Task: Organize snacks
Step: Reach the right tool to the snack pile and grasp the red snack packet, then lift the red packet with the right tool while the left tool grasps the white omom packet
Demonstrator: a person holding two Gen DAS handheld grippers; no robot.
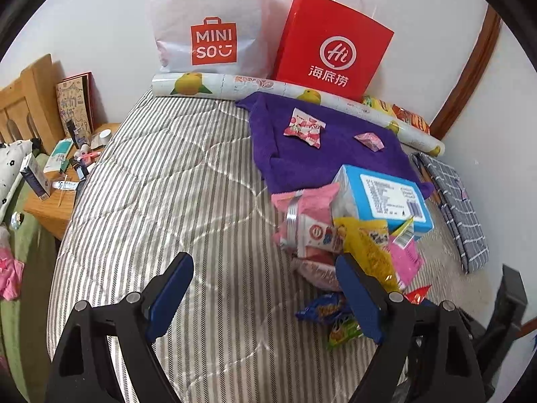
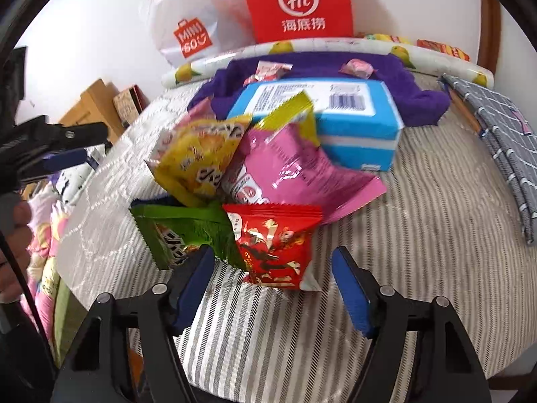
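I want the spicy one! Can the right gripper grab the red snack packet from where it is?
Probably yes. The right gripper is open, and the shiny red snack packet lies just ahead of its fingers, on top of the striped quilt with nothing covering it.

Each tool (image 1: 265,288) (image 2: 272,288) has black arms, silver screws and blue pads (image 1: 171,299).

Blue box (image 2: 335,114) front hidden behind snack packets, red bag (image 2: 298,0) top cut off, lower-left orange object perhaps packaging
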